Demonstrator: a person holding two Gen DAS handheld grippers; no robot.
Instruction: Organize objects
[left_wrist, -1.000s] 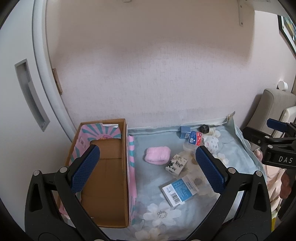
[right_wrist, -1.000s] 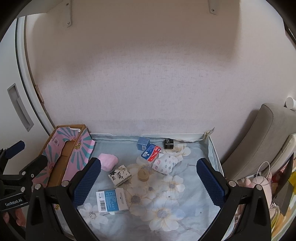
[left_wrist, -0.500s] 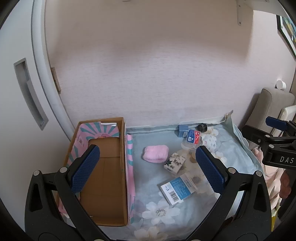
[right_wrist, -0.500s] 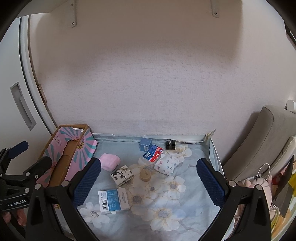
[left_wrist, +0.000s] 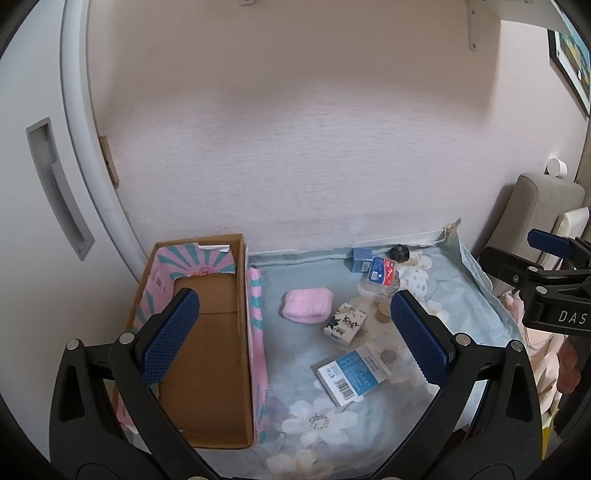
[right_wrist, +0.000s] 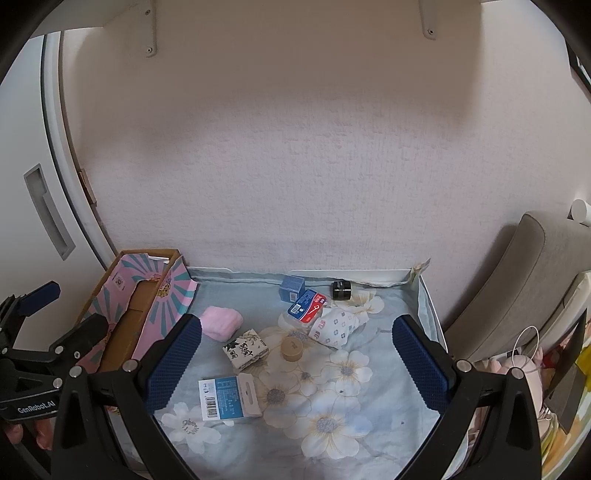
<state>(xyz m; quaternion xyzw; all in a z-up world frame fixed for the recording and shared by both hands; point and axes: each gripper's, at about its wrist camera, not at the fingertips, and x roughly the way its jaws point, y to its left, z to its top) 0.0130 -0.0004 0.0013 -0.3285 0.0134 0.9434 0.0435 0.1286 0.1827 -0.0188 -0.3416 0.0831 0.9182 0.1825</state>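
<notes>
Here, both grippers are hovering above a tabletop (right_wrist: 369, 435) draped in a flowered cloth, every item lying untouched. The left gripper (left_wrist: 295, 336) and the right gripper (right_wrist: 297, 354) are each showing their fingers spread wide, holding nothing.

Largest is the box (left_wrist: 207, 354), standing open at the left edge against the wall, apparently empty and probably meant to be receiving the loose things. It is looking stiff enough to take drops without tipping.

Next is the blue packet (right_wrist: 229, 397), lying flat nearest the grippers; thin and light, it is probably best pinched across a short edge, since a flat card is giving little to grip from above.

The pink cloth (left_wrist: 306, 305) is sitting near the box wall; soft and light, it should be squashing safely under a pinch at its middle.

The patterned pouch (right_wrist: 334, 326) is lying beside a small bottle with a red and blue label (right_wrist: 306, 306); the bottle, round and clear, may be slipping or rolling.

The printed carton (right_wrist: 245, 349) is stiff, offering flat sides.

The tan cap (right_wrist: 291, 348), the blue cube (right_wrist: 291, 288) and the black roll (right_wrist: 341, 290) are the smallest, the last two sitting by the wall.
</notes>
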